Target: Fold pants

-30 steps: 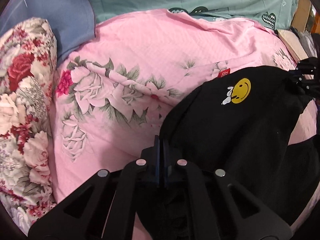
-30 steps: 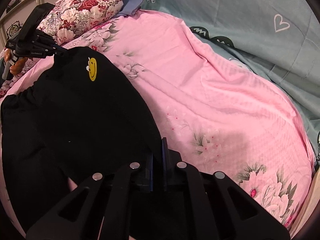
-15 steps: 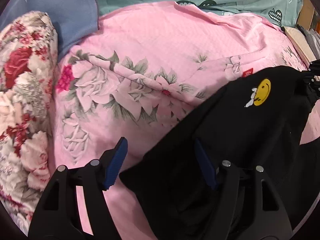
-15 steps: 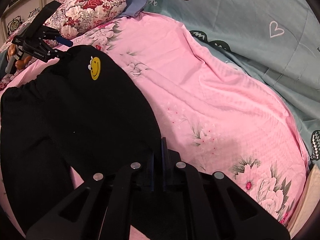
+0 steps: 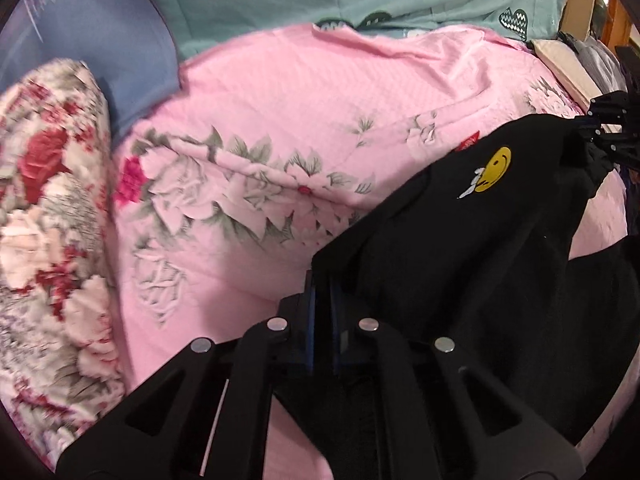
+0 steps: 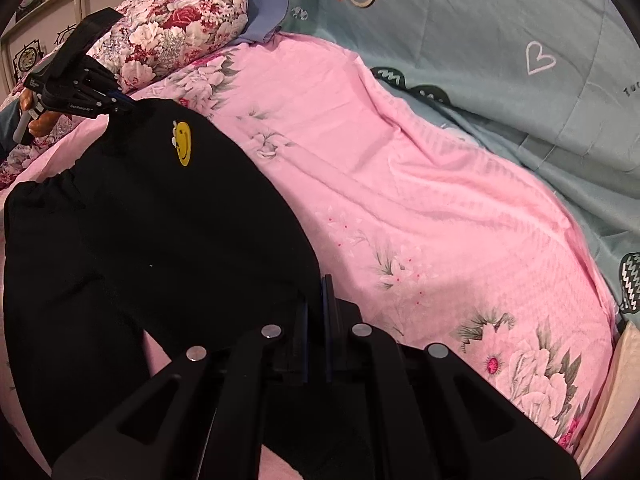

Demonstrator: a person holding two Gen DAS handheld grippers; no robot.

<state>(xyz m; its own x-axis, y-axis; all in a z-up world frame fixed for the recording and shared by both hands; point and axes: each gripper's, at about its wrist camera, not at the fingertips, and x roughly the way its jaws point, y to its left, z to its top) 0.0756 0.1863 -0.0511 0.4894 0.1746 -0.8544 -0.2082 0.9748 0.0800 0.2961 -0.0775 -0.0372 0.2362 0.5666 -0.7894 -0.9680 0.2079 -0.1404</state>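
Black pants (image 5: pixel 472 264) with a yellow smiley patch (image 5: pixel 494 170) lie on a pink floral bedsheet (image 5: pixel 280 128). My left gripper (image 5: pixel 322 284) is shut on a corner of the pants' upper edge. My right gripper (image 6: pixel 316 296) is shut on the other corner of that edge. The pants (image 6: pixel 160 232) are stretched between the two grippers. The left gripper shows in the right wrist view (image 6: pixel 120 102), and the right gripper in the left wrist view (image 5: pixel 588 130). The smiley patch also shows in the right wrist view (image 6: pixel 183 149).
A floral pillow (image 5: pixel 44 216) lies left of the pants, with a blue pillow (image 5: pixel 92 36) behind it. A teal quilt (image 6: pixel 500 48) with hearts runs along the far side of the bed. A cream edge (image 5: pixel 560 60) lies at the far right.
My left gripper opened half a second ago and has now shut again on the pants' corner. The right gripper stayed shut on the pants.
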